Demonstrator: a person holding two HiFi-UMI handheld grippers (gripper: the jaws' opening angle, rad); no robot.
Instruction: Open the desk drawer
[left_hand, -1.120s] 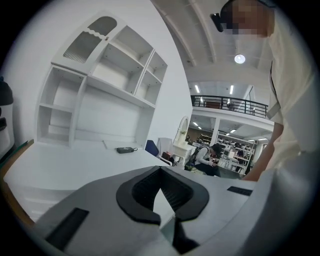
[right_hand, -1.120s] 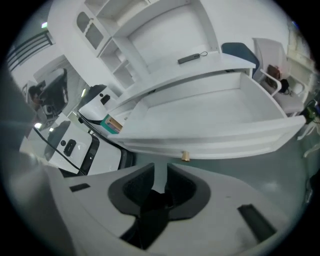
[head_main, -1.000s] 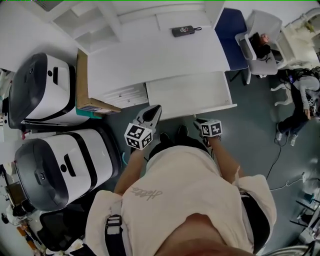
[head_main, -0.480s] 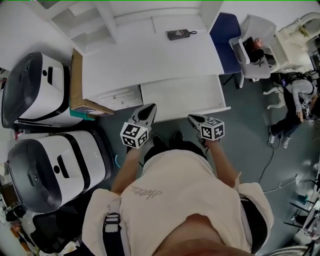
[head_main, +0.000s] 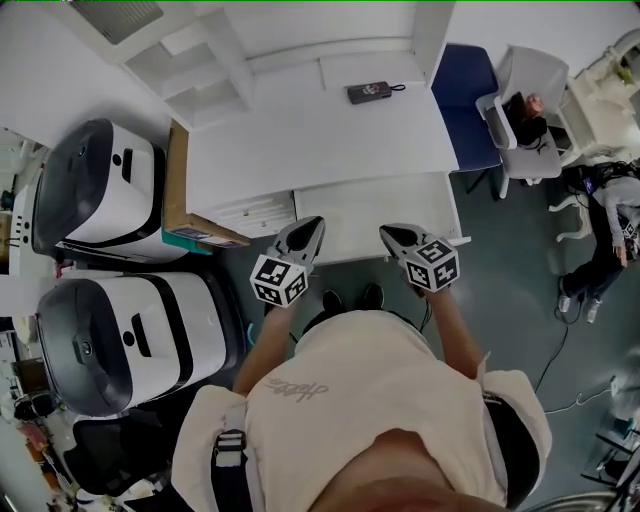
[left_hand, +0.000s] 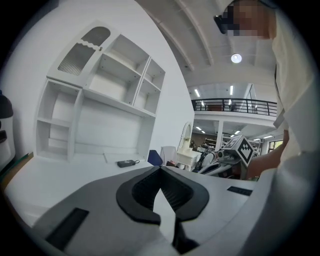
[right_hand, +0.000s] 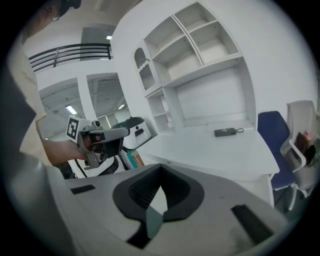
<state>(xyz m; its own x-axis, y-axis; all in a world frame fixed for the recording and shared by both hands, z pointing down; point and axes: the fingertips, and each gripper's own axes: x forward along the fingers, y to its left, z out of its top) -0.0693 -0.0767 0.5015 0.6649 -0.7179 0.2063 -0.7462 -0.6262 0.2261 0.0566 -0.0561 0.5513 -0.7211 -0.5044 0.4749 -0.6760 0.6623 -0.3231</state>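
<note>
Left gripper (head_main: 309, 229) and right gripper (head_main: 391, 234): jaws pressed together, empty, hovering at the pulled-out drawer (head_main: 350, 205). Cardboard box (head_main: 178, 180) flanks desk (head_main: 300, 135); black device (head_main: 368, 91) lies on top.

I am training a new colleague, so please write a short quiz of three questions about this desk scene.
1. True or false: the right gripper grips the edge of the drawer.
2. What lies on the desk? A: a laptop. B: a small dark device. C: a mug.
3. In the head view, on which side of the desk stands the blue chair?
Key: 1 false, it is shut and empty; 2 B; 3 the right side.
</note>
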